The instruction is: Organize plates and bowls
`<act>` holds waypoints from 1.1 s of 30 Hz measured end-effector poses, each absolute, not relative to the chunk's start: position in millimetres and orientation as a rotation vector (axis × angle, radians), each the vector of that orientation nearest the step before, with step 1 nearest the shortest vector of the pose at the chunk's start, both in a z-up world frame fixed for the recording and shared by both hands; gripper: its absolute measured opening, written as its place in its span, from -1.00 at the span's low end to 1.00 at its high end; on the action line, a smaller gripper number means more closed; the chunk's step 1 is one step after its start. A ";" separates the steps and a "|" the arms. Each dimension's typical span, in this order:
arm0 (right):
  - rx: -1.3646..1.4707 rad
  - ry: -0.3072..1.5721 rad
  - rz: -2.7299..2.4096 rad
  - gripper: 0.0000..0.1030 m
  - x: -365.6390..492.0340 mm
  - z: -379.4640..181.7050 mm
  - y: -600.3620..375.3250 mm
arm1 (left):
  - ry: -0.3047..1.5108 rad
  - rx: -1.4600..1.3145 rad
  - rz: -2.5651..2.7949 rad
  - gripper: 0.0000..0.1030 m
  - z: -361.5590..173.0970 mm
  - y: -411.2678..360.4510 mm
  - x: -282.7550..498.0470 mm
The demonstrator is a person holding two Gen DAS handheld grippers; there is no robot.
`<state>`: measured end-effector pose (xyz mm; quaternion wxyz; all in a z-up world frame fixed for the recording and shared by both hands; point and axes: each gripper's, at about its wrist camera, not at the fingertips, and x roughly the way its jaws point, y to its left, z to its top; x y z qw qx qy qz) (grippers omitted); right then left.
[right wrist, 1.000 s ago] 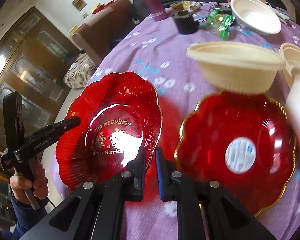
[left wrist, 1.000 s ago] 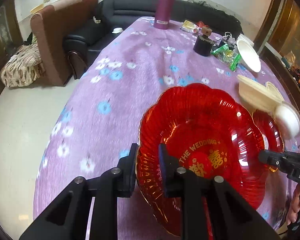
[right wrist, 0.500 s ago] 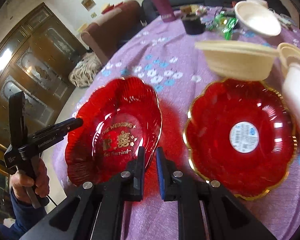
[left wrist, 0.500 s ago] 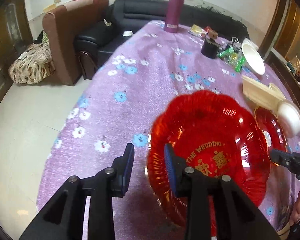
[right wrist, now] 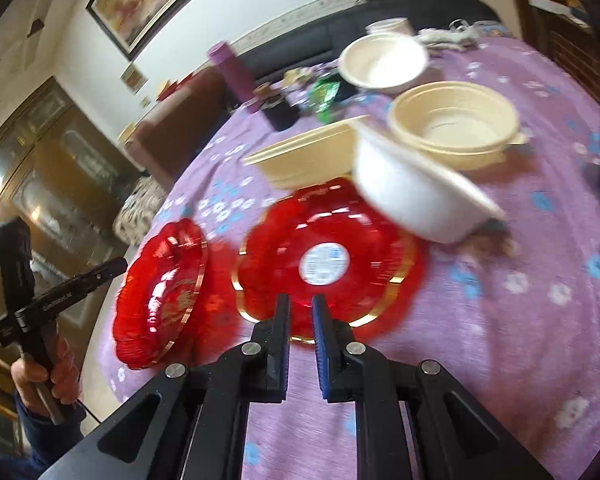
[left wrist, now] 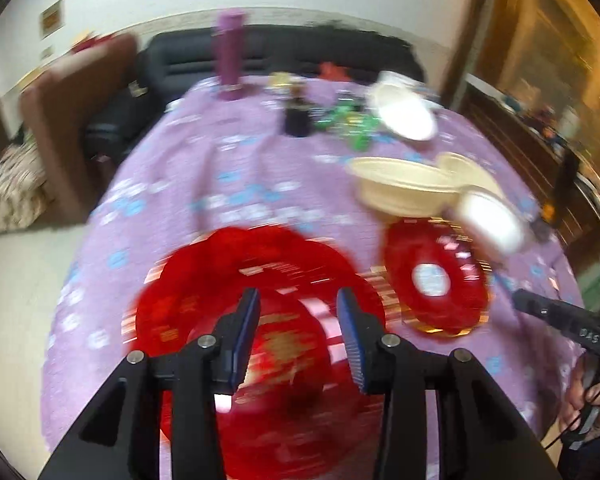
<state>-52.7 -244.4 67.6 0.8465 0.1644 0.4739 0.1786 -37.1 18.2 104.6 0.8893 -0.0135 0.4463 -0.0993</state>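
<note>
Left gripper (left wrist: 298, 322) has its jaws opening, blue pads apart, with nothing pressed between them; it hangs tilted down over the larger red plate (left wrist: 256, 320), which lies on the purple flowered tablecloth (left wrist: 172, 184) and carries gold lettering too blurred to read. Right gripper (right wrist: 300, 320) has its pads drawn together with only a slim gap and nothing in it, pointing down at the near rim of the gold-edged red plate (right wrist: 328, 256), whose centre bears a round white sticker with print too small to make out. Seen from the right wrist, the left tool's handle reads roughly "GenRobot.AI" and is held in a fist (right wrist: 46, 376) low at the left edge. Just beyond the stickered plate sit a tilted white bowl (right wrist: 412, 196), a cream bowl (right wrist: 308, 160) and a second cream bowl (right wrist: 454, 124); a further white bowl (right wrist: 382, 62) and a purple flask (right wrist: 236, 76) stand farther back.
</note>
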 end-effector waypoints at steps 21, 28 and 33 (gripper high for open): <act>0.400 0.850 0.263 0.17 -115.3 96.9 -289.8 | 0.898 0.082 -0.340 -0.05 120.2 -77.1 -62.4; 0.250 0.854 0.165 0.17 -127.2 101.3 -286.8 | 0.909 0.097 -0.312 0.01 116.7 -77.0 -63.1; 0.226 0.907 0.188 0.17 -124.8 95.3 -286.0 | 0.948 0.101 -0.278 0.01 105.3 -70.2 -50.7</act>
